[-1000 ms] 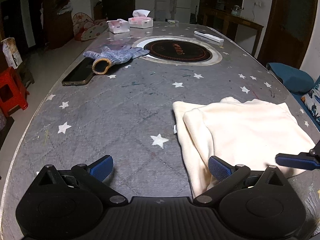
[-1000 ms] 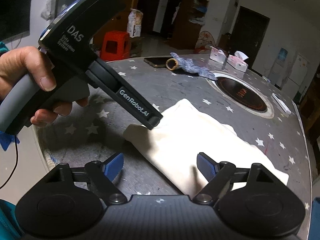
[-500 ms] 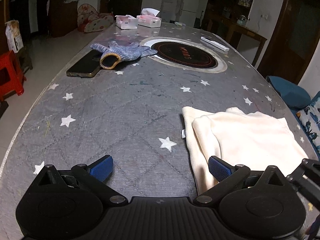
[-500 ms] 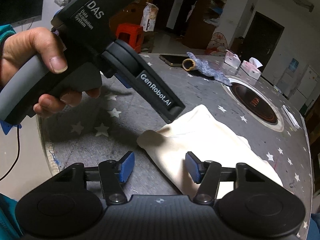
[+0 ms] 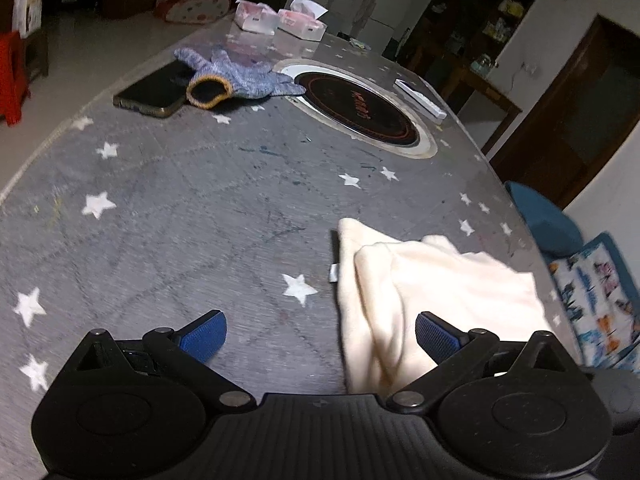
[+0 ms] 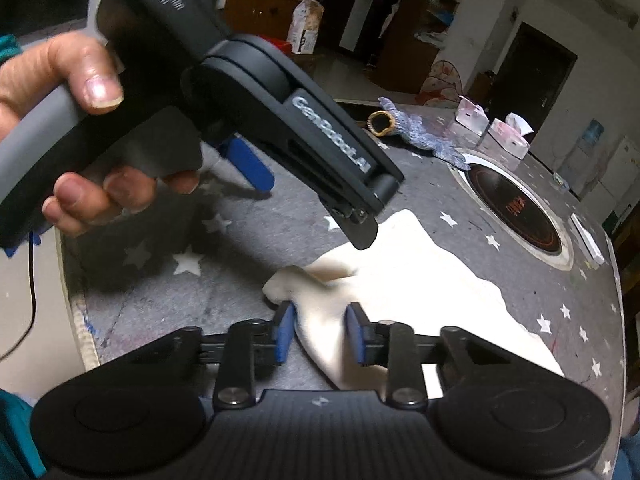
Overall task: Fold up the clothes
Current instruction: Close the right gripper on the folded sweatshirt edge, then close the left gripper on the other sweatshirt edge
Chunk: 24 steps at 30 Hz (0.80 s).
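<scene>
A cream garment (image 5: pixel 448 280) lies folded on the grey star-print table (image 5: pixel 180 200), near its front right edge. My left gripper (image 5: pixel 320 334) is open just above the table, and the garment's left edge lies by its right finger. In the right wrist view my right gripper (image 6: pixel 320 332) has its jaws closing on the garment's (image 6: pixel 420 280) near corner, which is bunched into a ridge between the blue pads. A hand (image 6: pixel 60 92) holds the left tool's black body (image 6: pixel 320 136) above that corner.
At the far left of the table lie a dark phone (image 5: pixel 154 90) and a blue knit glove (image 5: pixel 240 76). A round hob (image 5: pixel 356 108) is set into the table, with tissue boxes (image 5: pixel 280 20) and a white bar (image 5: pixel 420 98) beyond. The table's edge runs close on the right.
The right gripper's jaws have narrowed from wide open to pinching the garment's corner. The left gripper has rolled, tilting its view, and stays open.
</scene>
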{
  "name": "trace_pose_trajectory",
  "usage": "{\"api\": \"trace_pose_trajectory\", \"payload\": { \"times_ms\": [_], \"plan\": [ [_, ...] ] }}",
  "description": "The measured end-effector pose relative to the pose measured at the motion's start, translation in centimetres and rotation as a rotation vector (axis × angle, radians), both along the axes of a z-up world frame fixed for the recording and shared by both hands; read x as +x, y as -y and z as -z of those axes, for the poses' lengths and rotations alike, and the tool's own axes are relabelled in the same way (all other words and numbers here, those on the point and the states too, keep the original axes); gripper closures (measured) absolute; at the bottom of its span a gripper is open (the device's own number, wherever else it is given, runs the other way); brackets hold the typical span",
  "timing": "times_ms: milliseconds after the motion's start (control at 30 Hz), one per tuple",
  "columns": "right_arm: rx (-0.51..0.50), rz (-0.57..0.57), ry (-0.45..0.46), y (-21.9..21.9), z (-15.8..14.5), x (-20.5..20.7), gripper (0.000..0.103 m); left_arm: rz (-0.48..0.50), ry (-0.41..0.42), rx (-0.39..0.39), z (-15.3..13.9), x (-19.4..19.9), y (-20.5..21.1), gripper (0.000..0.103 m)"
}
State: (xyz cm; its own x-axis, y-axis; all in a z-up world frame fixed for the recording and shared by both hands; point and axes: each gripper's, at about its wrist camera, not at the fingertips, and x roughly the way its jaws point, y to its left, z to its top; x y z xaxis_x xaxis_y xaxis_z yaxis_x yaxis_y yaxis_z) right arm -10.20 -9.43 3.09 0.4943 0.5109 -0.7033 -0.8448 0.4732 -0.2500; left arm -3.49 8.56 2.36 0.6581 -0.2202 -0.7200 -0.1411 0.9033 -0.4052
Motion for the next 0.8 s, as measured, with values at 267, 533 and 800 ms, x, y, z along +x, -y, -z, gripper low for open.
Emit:
{"api": "trace_pose_trajectory", "payload": {
  "times_ms": [267,533,800],
  "plan": [
    [0.098,0.044,-0.080,1.7,-1.2,1.4,0.087,-0.036,-0.017,-0.140,0.4,0.8,-0.3,0.000],
    [0.209,0.084,-0.148,3.6,-3.0,3.0,0.091,-0.066,-0.025,-0.246,0.7,1.2,-0.4,0.000],
    [0.300,0.107,-0.200,5.5,-3.8,4.5,0.093,-0.068,-0.038,-0.323,0.9,2.2,0.7,0.000]
  ]
}}
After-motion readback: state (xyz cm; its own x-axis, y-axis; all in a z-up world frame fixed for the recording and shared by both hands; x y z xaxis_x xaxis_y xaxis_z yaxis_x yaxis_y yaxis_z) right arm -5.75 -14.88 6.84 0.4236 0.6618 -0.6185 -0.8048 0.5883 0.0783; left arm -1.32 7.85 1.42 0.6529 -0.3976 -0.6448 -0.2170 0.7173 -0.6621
